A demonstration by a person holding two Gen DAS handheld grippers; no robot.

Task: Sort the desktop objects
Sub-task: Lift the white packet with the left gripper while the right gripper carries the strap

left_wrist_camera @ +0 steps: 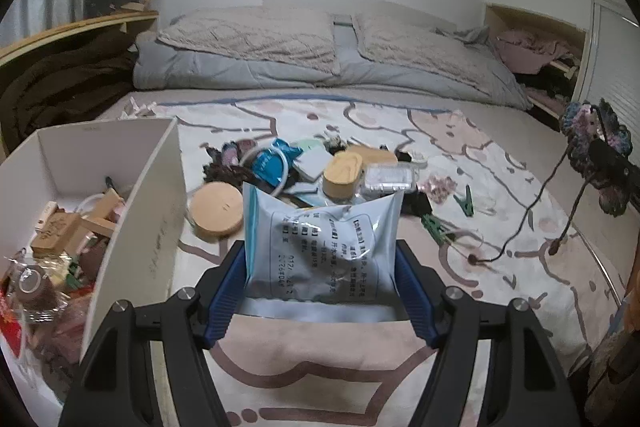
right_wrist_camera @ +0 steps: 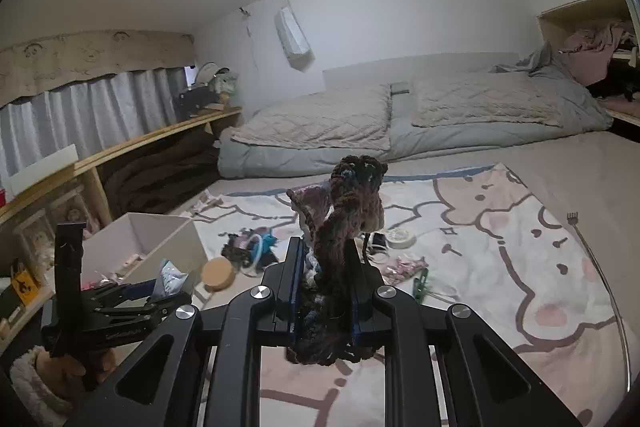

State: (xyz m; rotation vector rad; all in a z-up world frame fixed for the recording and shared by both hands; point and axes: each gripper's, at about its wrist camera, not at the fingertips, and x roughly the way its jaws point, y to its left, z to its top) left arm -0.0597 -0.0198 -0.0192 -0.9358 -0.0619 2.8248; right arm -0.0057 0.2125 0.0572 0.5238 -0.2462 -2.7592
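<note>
A pale blue packet [left_wrist_camera: 322, 247] is pinched upright between the blue pads of the left claw [left_wrist_camera: 320, 267], above the bed blanket [left_wrist_camera: 500, 227] and just beside the white box [left_wrist_camera: 132, 195] of sorted bits. A dark crocheted piece [right_wrist_camera: 340, 227] is clamped in the right claw [right_wrist_camera: 324, 287]. A pile is seen ahead on the blanket, with a round wooden lid [left_wrist_camera: 216, 207] and green clips [left_wrist_camera: 464, 201].

The left gripper [left_wrist_camera: 322, 267] is gripping a pale blue packet [left_wrist_camera: 320, 247] between its blue pads [left_wrist_camera: 224, 291], jaws spread to the packet's width. The right gripper [right_wrist_camera: 326, 291] is clamping a dark crocheted piece [right_wrist_camera: 344, 227], jaws nearly together. The right wrist view is also showing the left gripper [right_wrist_camera: 160, 291] lower left.
</note>
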